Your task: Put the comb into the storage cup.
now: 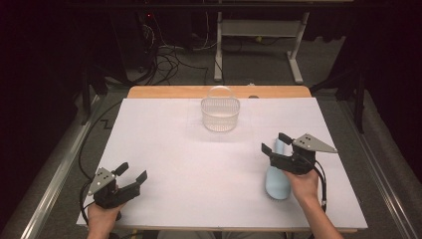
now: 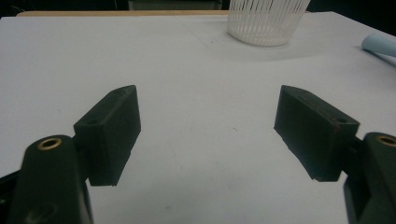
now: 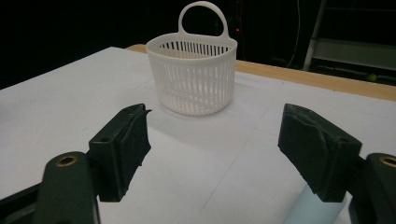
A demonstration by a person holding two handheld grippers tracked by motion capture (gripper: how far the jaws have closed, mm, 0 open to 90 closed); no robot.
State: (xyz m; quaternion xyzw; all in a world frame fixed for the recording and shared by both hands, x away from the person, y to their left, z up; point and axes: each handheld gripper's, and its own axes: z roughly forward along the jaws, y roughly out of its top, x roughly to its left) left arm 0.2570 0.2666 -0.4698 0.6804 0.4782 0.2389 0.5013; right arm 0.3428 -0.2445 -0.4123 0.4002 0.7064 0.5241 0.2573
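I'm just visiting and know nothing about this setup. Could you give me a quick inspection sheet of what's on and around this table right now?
Surface: white sheet over a wooden table top.
Job's things: pale blue bottle lying on its side under the right gripper; white slatted basket upright at the far middle, looks empty.
Clutter: nothing seen.
Grippers: right gripper open above the bottle, not closed on it; left gripper open at the near left corner, holding nothing.
Cables: a black cable trails from the right gripper; loose cables on the floor behind.
Surroundings: dark room, metal desk frame beyond the table.
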